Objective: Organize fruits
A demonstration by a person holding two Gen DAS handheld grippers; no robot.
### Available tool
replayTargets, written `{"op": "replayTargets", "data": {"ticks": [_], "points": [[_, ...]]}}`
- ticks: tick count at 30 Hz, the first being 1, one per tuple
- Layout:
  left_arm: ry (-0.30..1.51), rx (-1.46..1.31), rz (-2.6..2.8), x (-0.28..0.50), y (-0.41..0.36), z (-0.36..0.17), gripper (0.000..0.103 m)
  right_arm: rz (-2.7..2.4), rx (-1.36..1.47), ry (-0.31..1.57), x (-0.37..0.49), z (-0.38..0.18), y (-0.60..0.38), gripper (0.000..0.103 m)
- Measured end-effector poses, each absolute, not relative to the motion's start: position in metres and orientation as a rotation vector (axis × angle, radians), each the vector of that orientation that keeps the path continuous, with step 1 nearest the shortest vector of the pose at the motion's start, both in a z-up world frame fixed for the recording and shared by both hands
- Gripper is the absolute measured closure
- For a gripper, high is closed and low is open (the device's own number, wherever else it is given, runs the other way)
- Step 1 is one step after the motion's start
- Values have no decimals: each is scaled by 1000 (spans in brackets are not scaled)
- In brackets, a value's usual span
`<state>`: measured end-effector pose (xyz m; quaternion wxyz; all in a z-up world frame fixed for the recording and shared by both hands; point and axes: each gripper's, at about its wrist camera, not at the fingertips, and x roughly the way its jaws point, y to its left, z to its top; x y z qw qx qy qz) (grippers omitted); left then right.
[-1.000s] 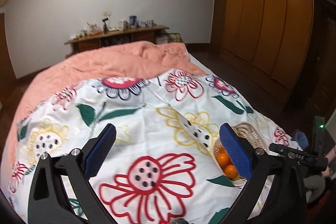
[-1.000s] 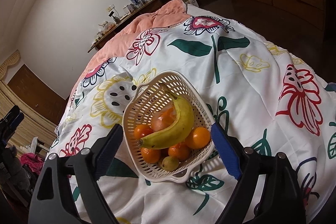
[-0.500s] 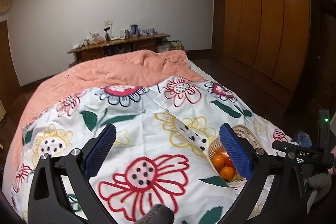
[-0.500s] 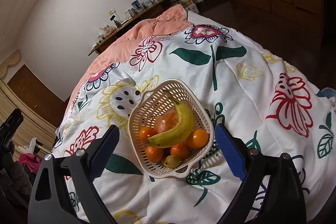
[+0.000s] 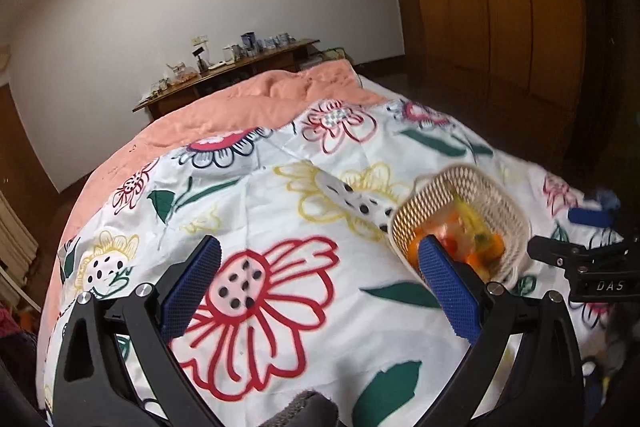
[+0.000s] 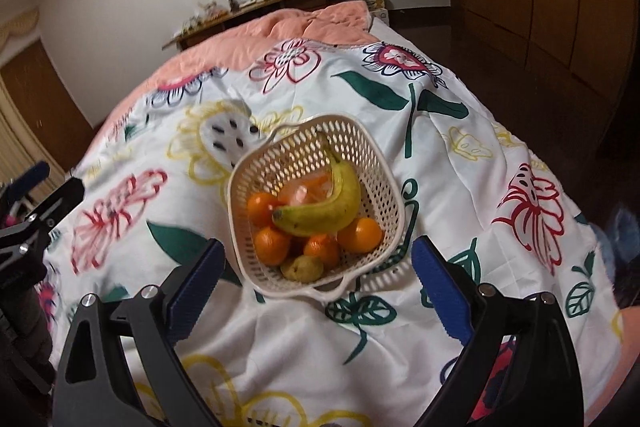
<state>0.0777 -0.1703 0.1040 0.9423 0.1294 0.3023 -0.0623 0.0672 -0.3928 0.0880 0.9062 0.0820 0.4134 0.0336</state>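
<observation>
A cream lattice basket (image 6: 236,179) sits on the flowered duvet (image 6: 460,187). In it lie a yellow banana (image 6: 328,215), several oranges (image 6: 272,245), a small greenish fruit (image 6: 302,267) and a clear bag (image 6: 304,191) with something orange inside. My right gripper (image 6: 317,247) hovers above the basket's near side, open wide, with nothing held. My left gripper (image 5: 317,247) is open over the red flower print, left of the basket (image 5: 516,219), whose fruit is blurred. Each gripper shows at the edge of the other's view: the right gripper (image 5: 550,233) and the left gripper (image 6: 58,181).
A peach blanket (image 5: 240,107) covers the far half of the bed. Behind it a low wooden sideboard (image 5: 240,63) carries cups and small items. Tall wooden wardrobes (image 5: 520,7) line the right wall, with dark floor between them and the bed.
The right jaws widened and that view rolled, which brought the basket upright between the fingers. The left gripper sank toward the bed and rolled; more of the basket shows beside its right finger.
</observation>
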Motion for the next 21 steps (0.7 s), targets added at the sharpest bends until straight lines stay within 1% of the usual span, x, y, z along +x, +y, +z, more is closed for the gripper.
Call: {"op": "replayTargets", "data": {"ticks": [10, 21], "points": [[634, 337, -130, 72, -185, 84, 3, 19, 1, 873, 53, 72, -379, 9], [643, 353, -127, 74, -188, 79, 3, 24, -61, 852, 50, 70, -371, 9]]}}
